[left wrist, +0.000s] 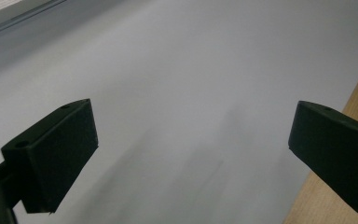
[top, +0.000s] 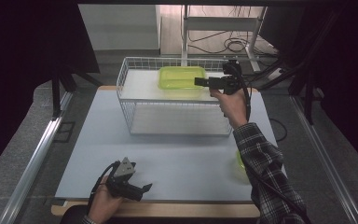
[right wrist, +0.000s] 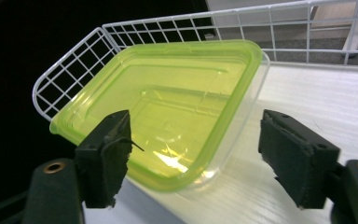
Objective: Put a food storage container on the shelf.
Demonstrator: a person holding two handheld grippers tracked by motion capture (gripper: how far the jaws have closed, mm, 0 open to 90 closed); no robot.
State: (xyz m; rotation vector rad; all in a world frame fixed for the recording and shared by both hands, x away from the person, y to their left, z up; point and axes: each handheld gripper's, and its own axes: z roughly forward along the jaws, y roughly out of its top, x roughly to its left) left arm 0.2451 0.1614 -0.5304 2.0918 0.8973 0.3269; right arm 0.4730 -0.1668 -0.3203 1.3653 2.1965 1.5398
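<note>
Resting on the upper shelf of a white wire basket rack [top: 127,88], near its rear wire wall: one clear rectangular plastic container with a translucent lime-green lid [top: 181,77], lid on, upright.

Orientation: long axis runs side to side across the rack in the high view; in the right gripper view one rounded corner [right wrist: 182,179] points toward the camera.

Right tool [top: 200,82]: held level at the container's right end, jaws spread, the near corner between them, pads not pressing on it as far as the right gripper view tells.

Left tool [top: 145,187]: low at the near edge of the pale grey table [top: 182,163], jaws spread wide, nothing between them.

Further item: a second lime-green piece [top: 239,161] on the table, partly hidden by the plaid sleeve [top: 263,161].

Risks, as judged: the spread jaws bracket the corner, so a careless withdrawal could snag the lid rim and drag the light container askew or toward the shelf's open front. A re-grip on the flexible lid edge alone may pop the lid loose.
</note>
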